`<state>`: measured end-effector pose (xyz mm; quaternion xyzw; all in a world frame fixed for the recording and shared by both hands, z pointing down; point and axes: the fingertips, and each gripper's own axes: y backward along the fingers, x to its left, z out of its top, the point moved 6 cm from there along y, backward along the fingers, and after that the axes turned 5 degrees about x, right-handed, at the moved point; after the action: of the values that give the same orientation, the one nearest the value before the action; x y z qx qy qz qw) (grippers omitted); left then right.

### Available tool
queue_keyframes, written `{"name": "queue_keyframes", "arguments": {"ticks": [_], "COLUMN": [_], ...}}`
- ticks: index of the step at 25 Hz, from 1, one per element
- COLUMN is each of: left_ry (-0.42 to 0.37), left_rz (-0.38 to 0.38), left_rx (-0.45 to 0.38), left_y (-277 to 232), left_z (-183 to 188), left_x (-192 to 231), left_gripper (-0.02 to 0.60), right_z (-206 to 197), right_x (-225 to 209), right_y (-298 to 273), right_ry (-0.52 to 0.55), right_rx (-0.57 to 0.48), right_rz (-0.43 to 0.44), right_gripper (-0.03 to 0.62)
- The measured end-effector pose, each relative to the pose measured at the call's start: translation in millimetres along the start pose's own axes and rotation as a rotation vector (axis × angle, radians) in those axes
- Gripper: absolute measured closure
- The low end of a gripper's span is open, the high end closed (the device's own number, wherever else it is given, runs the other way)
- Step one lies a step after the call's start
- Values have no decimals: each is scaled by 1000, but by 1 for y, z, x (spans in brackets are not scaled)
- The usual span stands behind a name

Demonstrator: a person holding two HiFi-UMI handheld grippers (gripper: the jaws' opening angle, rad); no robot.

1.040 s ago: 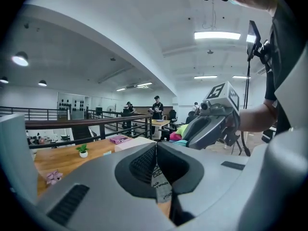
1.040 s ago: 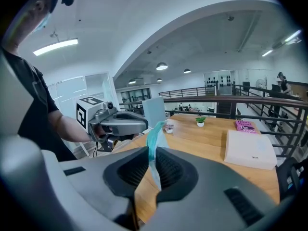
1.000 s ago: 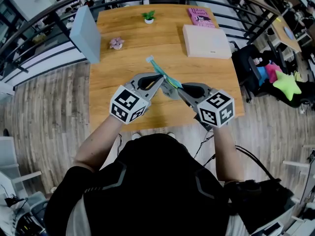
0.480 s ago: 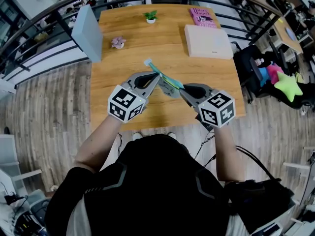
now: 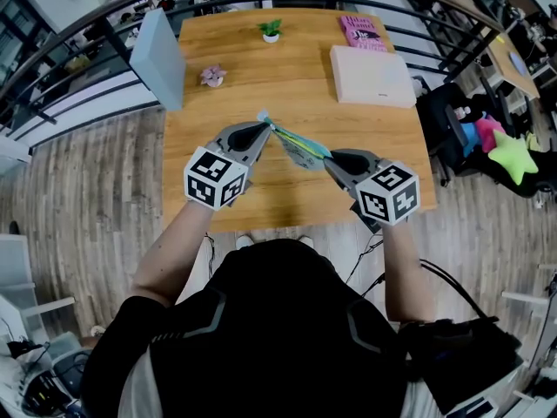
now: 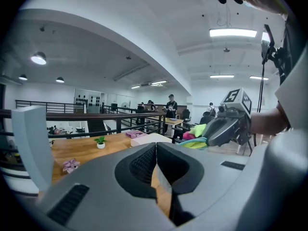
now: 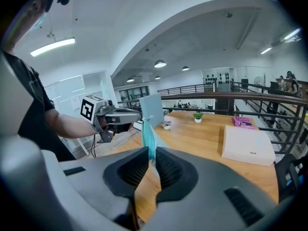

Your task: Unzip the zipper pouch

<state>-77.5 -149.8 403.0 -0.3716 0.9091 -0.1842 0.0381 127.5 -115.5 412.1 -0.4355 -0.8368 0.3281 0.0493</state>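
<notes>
The head view looks steeply down on the desk (image 5: 287,77). Low over it, the left gripper view faces the right gripper (image 6: 207,138); the right gripper view faces the left gripper (image 7: 138,116).

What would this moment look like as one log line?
left gripper: shut, at zipper pouch end | right gripper: shut on zipper pouch | zipper pouch: held above table

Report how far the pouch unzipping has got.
Done: the zipper pouch is off the wooden table, clamped at one end in the right tool. In hand: the left tool, shut, sits at the pouch's far end, where the pull may be; whether it pinches it cannot be told. Left: no opened gap shows along the pouch, so the unzipping itself looks unfinished.
</notes>
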Motion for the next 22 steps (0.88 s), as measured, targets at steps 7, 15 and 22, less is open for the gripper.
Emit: {"name": "queue_keyframes", "arguments": {"ticks": [7,15,22], "left_ry": [34,43,68], "left_rz": [55,43,37], "left_rx": [20,63,123], "left_y": [-1,-11,-40], "left_z": [-8,-22,-35], "left_x": [22,19,33], "left_gripper": [551,551,551], "right_z": [-5,-16,-21], "right_x": [-12,-22,-54], "right_y": [-5,-11,-35], "right_ry": [-18,-29,-63], "right_rx": [8,36,86], "right_rz": [0,-7,-17], "right_gripper": [540,540,539]}}
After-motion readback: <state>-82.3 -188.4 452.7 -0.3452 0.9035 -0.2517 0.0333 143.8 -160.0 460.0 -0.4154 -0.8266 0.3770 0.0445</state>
